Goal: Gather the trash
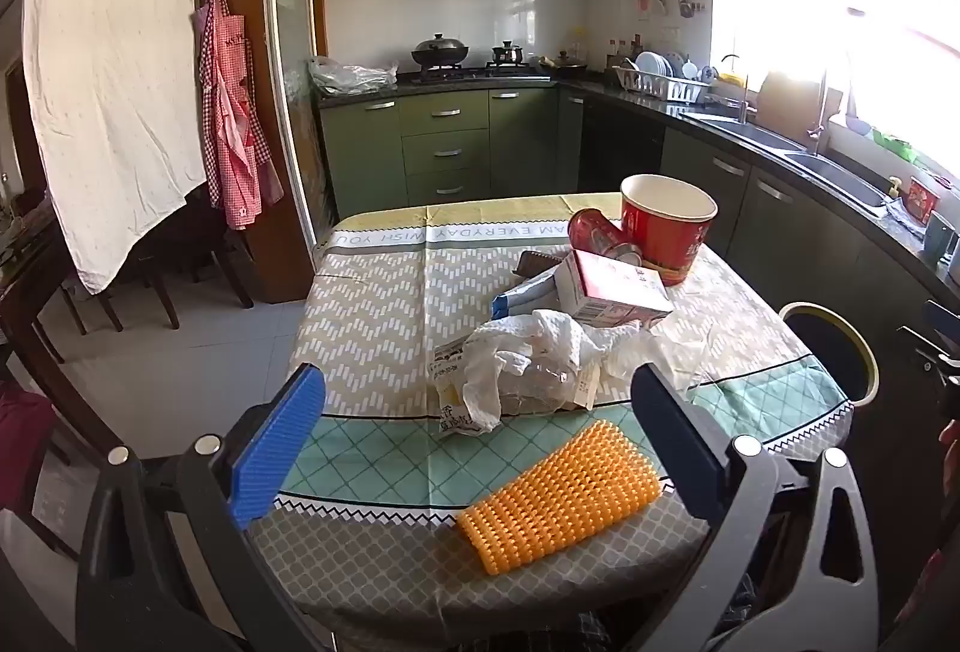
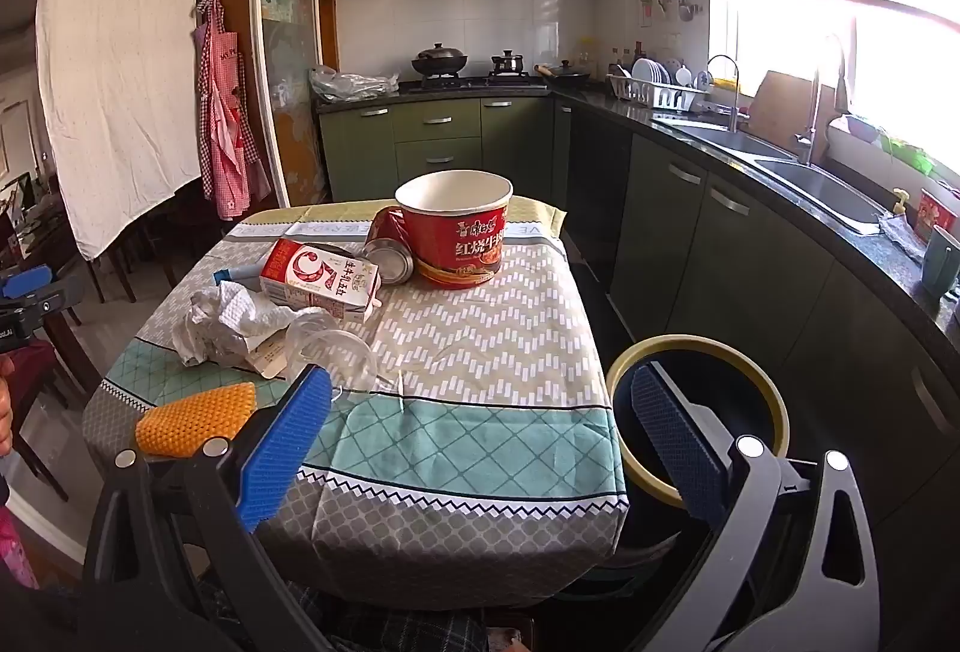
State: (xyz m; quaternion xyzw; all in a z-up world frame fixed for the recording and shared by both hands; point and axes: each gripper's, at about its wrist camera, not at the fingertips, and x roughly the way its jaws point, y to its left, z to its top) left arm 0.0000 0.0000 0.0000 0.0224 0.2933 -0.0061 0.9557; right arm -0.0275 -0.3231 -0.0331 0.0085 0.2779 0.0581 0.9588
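Trash lies on a patterned tablecloth (image 1: 372, 316) (image 2: 492, 352): a red noodle tub (image 1: 669, 232) (image 2: 456, 232) standing upright, a crushed red can (image 1: 597, 235) (image 2: 390, 253) on its side, a red-and-white milk carton (image 1: 612, 289) (image 2: 321, 283), crumpled white paper and wrappers (image 1: 528, 364) (image 2: 234, 322), a clear plastic cup (image 2: 333, 346) and an orange foam net (image 1: 564, 493) (image 2: 195, 418). A dark bin with a yellow rim (image 1: 831, 352) (image 2: 699, 412) stands beside the table's right edge. My left gripper (image 1: 474, 442) hangs open over the near edge. My right gripper (image 2: 480, 442) is open too, holding nothing.
Green kitchen cabinets and a dark counter with sinks (image 2: 798, 172) run along the right and back. A stove with pans (image 1: 474, 63) is at the back. Dark chairs (image 1: 150, 268) and a hanging white sheet (image 1: 114, 99) stand at the left.
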